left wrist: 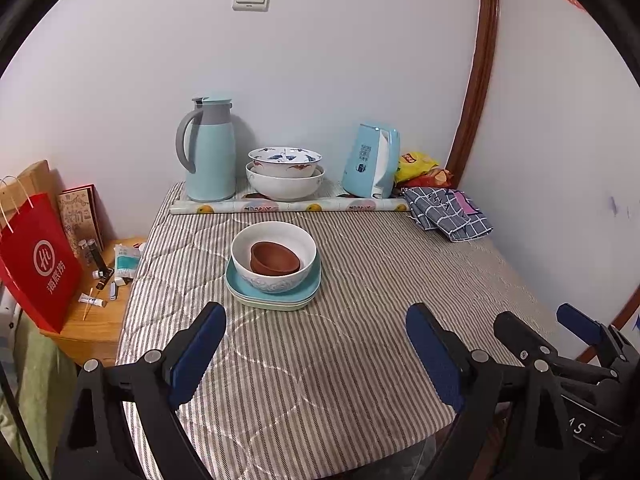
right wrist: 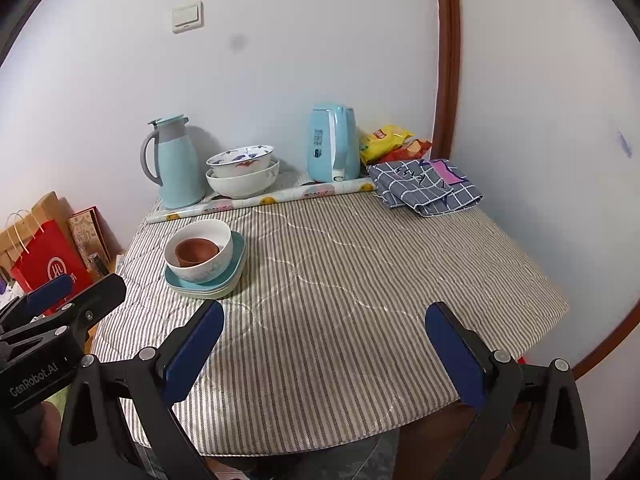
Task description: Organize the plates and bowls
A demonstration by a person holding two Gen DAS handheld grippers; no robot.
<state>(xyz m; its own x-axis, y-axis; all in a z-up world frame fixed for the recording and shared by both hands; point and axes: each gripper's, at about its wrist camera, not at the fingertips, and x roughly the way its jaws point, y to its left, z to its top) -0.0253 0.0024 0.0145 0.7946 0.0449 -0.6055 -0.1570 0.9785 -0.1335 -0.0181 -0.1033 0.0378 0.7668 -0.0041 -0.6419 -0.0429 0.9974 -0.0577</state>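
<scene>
Two grippers hang tilted down over our striped table, side by side at its near edge. We hold the left gripper with jaws wide and empty; ahead of it sits a brown cup inside a white bowl on stacked plates. Our right gripper gapes equally wide, nothing between its pads.

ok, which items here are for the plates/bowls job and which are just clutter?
Job:
brown bowl
white bowl holding it
stacked plates under both
two nested bowls at the back

Clutter:
thermos jug
kettle
checked cloth
snack bags
red bag
</scene>
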